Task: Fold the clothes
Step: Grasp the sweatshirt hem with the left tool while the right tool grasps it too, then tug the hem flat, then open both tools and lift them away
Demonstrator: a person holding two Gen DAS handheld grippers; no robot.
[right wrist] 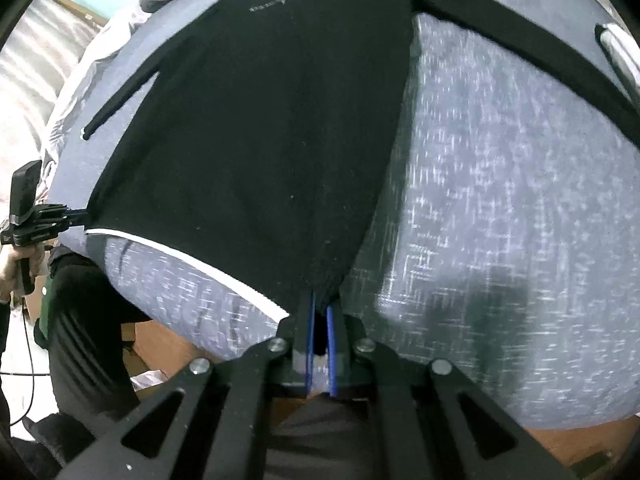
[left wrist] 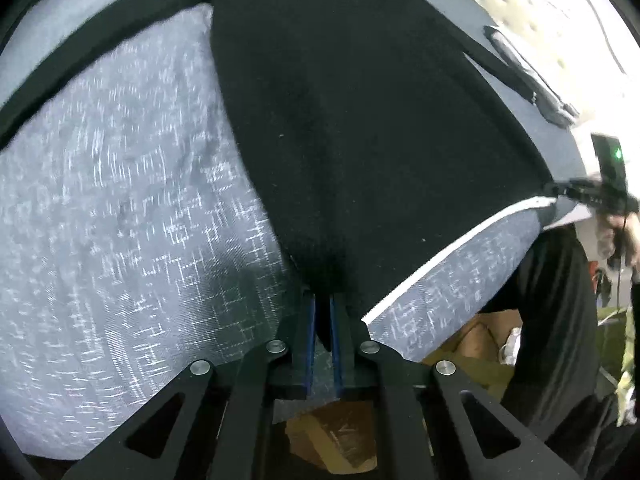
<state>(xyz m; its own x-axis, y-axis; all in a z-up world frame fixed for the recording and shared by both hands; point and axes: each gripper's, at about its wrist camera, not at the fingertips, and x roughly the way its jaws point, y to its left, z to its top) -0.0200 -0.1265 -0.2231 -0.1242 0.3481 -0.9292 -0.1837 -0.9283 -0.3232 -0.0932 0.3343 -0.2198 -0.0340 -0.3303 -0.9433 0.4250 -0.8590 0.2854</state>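
Two claws hold the bottom corners of a black top on a bed.

The black top (left wrist: 360,128) lies flat and spread out on the gray-blue bed cover (left wrist: 120,220), with its long sleeves stretched out to each side and small pale letters near the neck. A thin white line runs along its bottom edge. The left gripper (left wrist: 323,308) has its blue pads (left wrist: 310,344) pinched tight on one bottom corner of the top. The right gripper (right wrist: 319,312) is pinched tight on the other bottom corner. In the right wrist view, a hand (right wrist: 12,264) holds the handle of the left one at the edge of the bed. A dark flat thing (left wrist: 524,76), too blurry to name, lies on the cover beside one sleeve. Brown boxes (left wrist: 476,344) sit on the floor below the bed.
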